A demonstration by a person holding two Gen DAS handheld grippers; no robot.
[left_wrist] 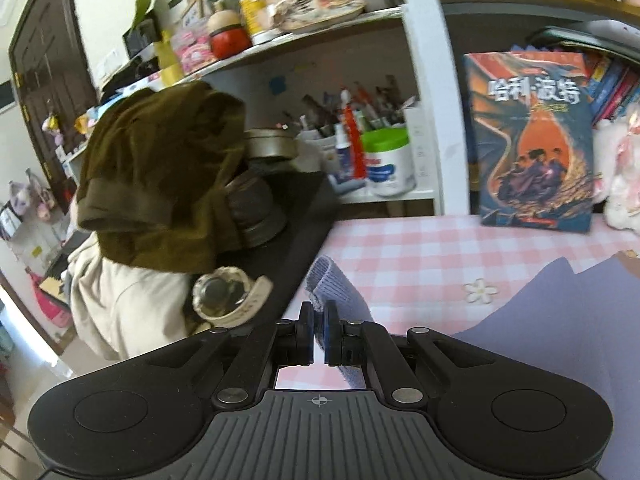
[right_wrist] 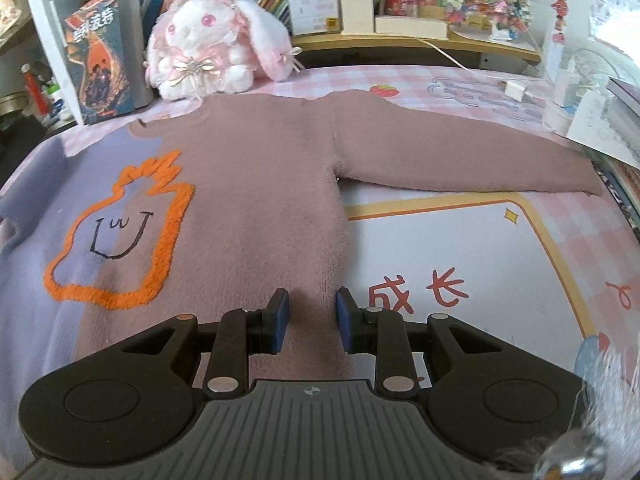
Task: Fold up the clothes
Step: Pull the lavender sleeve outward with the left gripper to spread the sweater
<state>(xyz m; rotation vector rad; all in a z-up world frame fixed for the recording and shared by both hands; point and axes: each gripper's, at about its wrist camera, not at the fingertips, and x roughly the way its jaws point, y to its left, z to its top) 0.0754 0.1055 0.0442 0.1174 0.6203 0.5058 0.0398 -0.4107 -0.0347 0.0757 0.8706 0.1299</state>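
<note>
- Knitted, one sweater (right_wrist: 256,208), mauve on one side and lavender on the other, lay flat on the pink checked tabletop (right_wrist: 460,240); one sleeve (right_wrist: 460,164) stretched out to the right, and one orange outlined figure (right_wrist: 120,240) with a drawn face sat on the chest.
- Left gripper (left_wrist: 319,332): two fingers (left_wrist: 306,334) pressed together, pinching one ribbed lavender cuff (left_wrist: 336,284) of the sweater, lifted off the tabletop.
- Right gripper (right_wrist: 312,320): two fingers (right_wrist: 278,320) partly spread, poised at the sweater's lower right edge; whether they touched the knit could not be told.
- One white plush rabbit (right_wrist: 212,40) sat beyond the collar.
- One book (left_wrist: 532,140), cover outward, leaned against the shelving.
- One olive garment (left_wrist: 160,176) lay heaped at the left.
</note>
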